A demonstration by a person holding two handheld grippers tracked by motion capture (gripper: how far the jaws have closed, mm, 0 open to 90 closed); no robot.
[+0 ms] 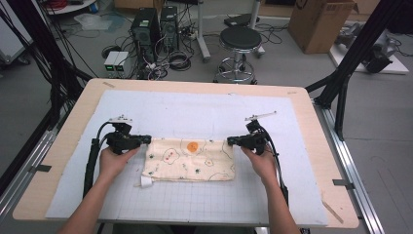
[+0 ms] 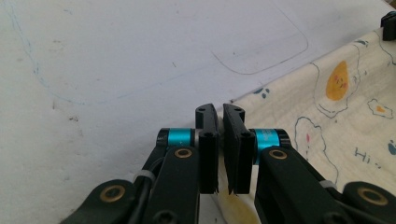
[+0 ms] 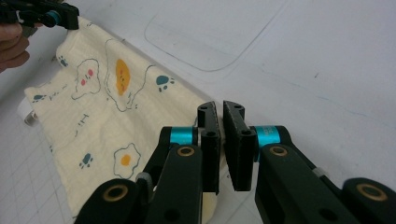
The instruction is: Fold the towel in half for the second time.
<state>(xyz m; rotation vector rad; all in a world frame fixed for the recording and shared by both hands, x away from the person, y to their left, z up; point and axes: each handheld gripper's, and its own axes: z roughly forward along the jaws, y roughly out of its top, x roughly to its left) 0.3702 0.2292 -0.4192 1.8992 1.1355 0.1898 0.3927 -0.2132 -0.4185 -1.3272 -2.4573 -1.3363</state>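
Observation:
A cream cloth [image 1: 190,161] printed with fried eggs and paw marks lies folded flat on the white mat, a small white tag at its near left corner. My left gripper [image 1: 147,140] is at the cloth's far left corner and my right gripper [image 1: 229,141] at its far right corner, each pointing inward. In the left gripper view the jaws of the left gripper [image 2: 220,112] stand nearly together over the edge of the cloth [image 2: 327,107]. The right gripper [image 3: 220,109] looks the same in its own view, pinching the corner of the cloth [image 3: 107,107].
The white gridded mat [image 1: 204,107] covers a wooden table [image 1: 73,126]. Beyond the far edge stand a black stool [image 1: 239,41], computer towers [image 1: 146,27] and a cardboard box [image 1: 319,22]. Black frame posts [image 1: 350,63] rise at both sides.

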